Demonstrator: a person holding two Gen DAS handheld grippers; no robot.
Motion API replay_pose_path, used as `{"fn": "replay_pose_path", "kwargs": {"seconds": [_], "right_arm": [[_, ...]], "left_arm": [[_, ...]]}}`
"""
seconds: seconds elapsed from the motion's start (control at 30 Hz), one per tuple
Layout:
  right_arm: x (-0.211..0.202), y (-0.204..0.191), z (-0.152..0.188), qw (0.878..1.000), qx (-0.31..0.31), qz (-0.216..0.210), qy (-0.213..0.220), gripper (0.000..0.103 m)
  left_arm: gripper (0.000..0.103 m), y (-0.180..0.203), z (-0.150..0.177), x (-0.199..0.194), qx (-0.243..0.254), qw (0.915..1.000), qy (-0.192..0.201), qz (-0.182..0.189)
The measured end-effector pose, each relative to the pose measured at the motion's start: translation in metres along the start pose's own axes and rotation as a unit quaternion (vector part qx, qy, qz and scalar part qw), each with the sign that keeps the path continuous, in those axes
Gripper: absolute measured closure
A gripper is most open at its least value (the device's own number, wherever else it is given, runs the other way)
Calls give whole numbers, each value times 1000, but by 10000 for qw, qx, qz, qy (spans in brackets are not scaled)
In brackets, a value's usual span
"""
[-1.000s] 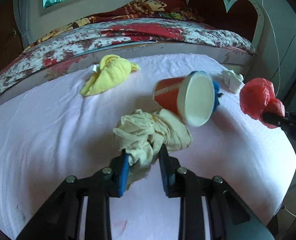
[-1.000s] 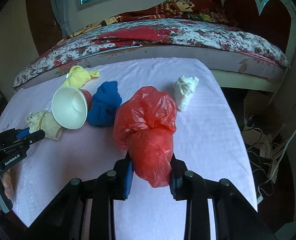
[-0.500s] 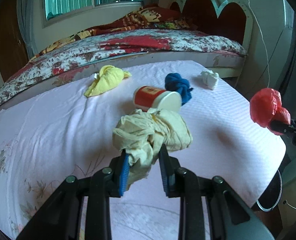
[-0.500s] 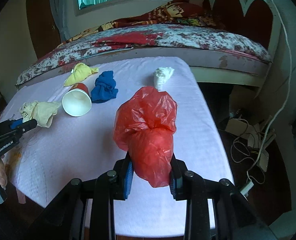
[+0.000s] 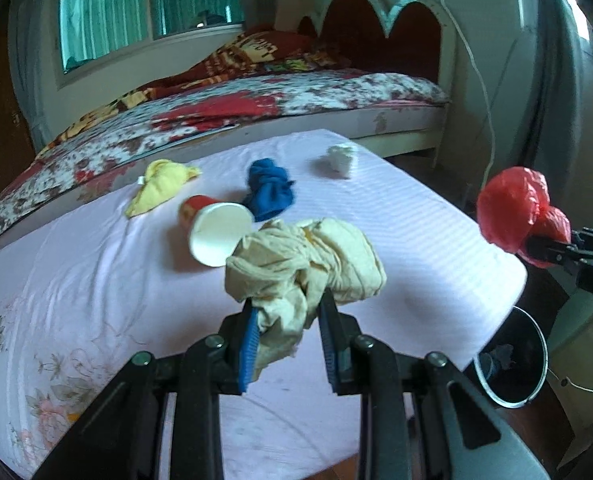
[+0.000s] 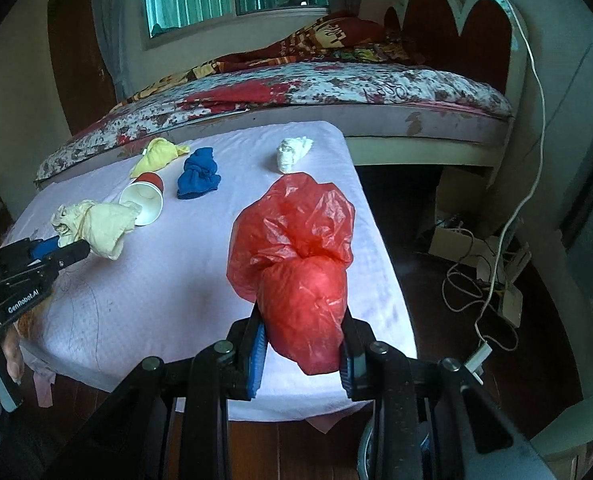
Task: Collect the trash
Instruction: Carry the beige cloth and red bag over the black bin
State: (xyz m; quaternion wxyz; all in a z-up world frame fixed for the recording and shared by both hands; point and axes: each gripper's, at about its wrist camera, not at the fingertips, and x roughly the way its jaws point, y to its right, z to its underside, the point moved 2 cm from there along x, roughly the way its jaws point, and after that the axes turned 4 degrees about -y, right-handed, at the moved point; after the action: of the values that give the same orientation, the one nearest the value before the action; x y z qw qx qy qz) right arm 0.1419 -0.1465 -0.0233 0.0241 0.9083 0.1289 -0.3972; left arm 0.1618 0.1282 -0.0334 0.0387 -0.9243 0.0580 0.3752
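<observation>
My left gripper (image 5: pixel 286 332) is shut on a crumpled cream cloth wad (image 5: pixel 304 268) and holds it above the white-covered table (image 5: pixel 96 280). My right gripper (image 6: pixel 302 344) is shut on a red plastic bag (image 6: pixel 296 248), held over the table's right front corner; the bag also shows at the right of the left wrist view (image 5: pixel 516 208). On the table lie a red paper cup (image 5: pixel 216 228) on its side, a blue wad (image 5: pixel 270 190), a yellow wad (image 5: pixel 158 186) and a white wad (image 5: pixel 341 158). A round black bin (image 5: pixel 512 360) stands on the floor below the table's right corner.
A bed with a floral cover (image 6: pixel 296 92) runs behind the table. Cables and a power strip (image 6: pixel 492 280) lie on the floor to the right. The left gripper's body and the hand holding it (image 6: pixel 12 280) show at the left of the right wrist view.
Both grippers have pulled back and risen from the table with their loads still held. The cup has rolled so its mouth faces the left gripper. The bin has come into the left wrist view.
</observation>
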Motion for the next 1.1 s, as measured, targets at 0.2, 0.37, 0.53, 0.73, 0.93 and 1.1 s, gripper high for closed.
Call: {"fn": "replay_pose_path", "kwargs": {"seconds": [0.2,0.37,0.53,0.73,0.93,1.1], "right_arm": [[-9,20,18,9999,107,120,-42,71],[-22,43,34,9993,286,234,-39,71],[-37,69,46,9983,461,369,1,71],[-49,100,64,9962,660,561,-50,71],[-62,126,84,9941,805,716,-117,71],[-67,148,103,9920,913,842,-219,71]], "left_arm": [[75,32,-1,-4,180,9996,23,201],[75,66,-1,-8,434,9982,71,398],[75,105,-2,-8,673,9957,66,632],[75,154,-1,-8,999,9908,33,914],[75,199,5,-6,1295,9840,-57,1222],[75,226,9,-1,1435,9794,-156,1414]]}}
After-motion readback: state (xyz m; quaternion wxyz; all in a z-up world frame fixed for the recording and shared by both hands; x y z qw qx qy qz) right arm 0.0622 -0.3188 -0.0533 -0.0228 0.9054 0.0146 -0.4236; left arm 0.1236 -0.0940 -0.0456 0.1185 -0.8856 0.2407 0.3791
